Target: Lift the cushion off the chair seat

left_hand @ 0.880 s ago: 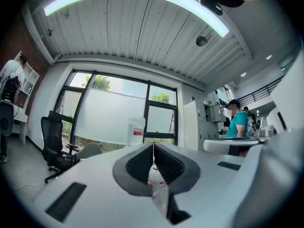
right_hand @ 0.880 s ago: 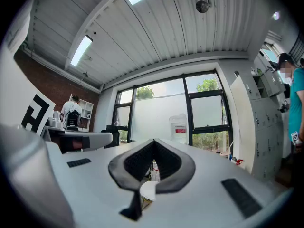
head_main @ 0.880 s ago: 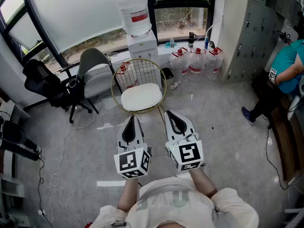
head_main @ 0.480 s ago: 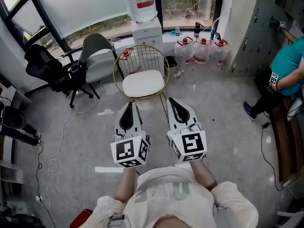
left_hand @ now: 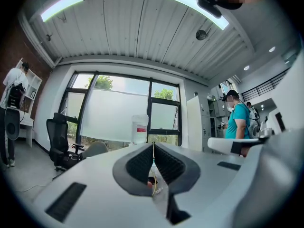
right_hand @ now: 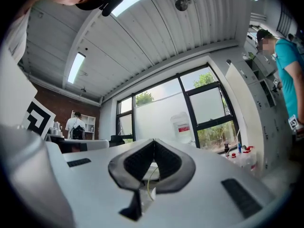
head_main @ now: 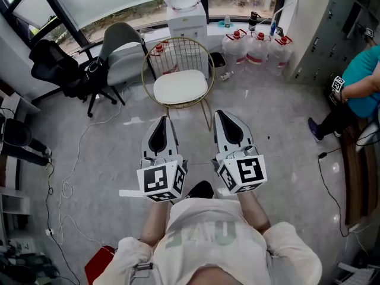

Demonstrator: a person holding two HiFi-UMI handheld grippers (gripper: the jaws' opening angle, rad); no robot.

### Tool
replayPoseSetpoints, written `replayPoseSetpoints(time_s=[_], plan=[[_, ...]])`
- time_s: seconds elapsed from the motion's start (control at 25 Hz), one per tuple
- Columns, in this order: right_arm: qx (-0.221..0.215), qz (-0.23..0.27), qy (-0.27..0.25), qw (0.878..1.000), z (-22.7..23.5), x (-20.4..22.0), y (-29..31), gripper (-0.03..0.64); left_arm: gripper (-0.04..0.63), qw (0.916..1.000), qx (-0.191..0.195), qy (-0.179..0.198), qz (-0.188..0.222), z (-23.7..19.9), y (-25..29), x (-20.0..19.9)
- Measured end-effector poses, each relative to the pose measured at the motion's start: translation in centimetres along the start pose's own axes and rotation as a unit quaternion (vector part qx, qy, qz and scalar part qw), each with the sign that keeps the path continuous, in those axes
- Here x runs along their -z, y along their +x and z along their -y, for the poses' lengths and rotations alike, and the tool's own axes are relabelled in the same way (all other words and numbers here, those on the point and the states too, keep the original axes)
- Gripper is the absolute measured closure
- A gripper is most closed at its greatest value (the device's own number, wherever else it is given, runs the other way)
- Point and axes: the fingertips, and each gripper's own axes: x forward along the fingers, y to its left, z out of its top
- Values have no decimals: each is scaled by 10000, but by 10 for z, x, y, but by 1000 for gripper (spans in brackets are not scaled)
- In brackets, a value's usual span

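A white cushion [head_main: 180, 86] lies on the seat of a gold wire-back chair [head_main: 178, 55] in the upper middle of the head view. My left gripper [head_main: 161, 119] is held level in front of the chair, its jaws shut with nothing between them. My right gripper [head_main: 224, 113] is beside it, also shut and empty. Both tips are short of the chair, with bare floor between. In the left gripper view the left gripper [left_hand: 153, 145] shows its jaws meeting at a point; in the right gripper view the right gripper [right_hand: 153, 140] looks the same.
A grey chair [head_main: 122, 55] and a black office chair [head_main: 56, 70] stand to the left. A water dispenser [head_main: 187, 8] and several water jugs [head_main: 256, 46] line the window wall. A person in teal [head_main: 359, 88] stands at the right. Cables [head_main: 71, 183] trail over the floor.
The head view has shifted: the chair now sits higher and farther from the grippers, which appear lower in the frame. Both grippers stay shut and side by side.
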Motion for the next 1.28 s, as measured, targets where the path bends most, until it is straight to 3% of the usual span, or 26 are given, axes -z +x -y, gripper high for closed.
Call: replayPoseSetpoints(time_s=[0.2, 0.56, 0.8, 1.04, 1.28], plan=[[-86, -152, 442, 9989, 12, 6, 3, 600, 577, 9996, -169, 150, -139, -7, 4, -1], [-305, -315, 443, 9981, 10, 35, 37, 600, 577, 9989, -421, 138, -121, -46, 22, 14], [-602, -106, -55, 9981, 15, 30, 96, 600, 577, 9992, -356, -157, 124, -80, 102, 18], [-473, -268, -401, 9977, 49, 32, 177, 600, 577, 9990, -160, -389, 152, -100, 194, 20], [-424, -465, -709, 9955, 61, 41, 273, 600, 577, 9982, -297, -524, 44, -159, 282, 22]])
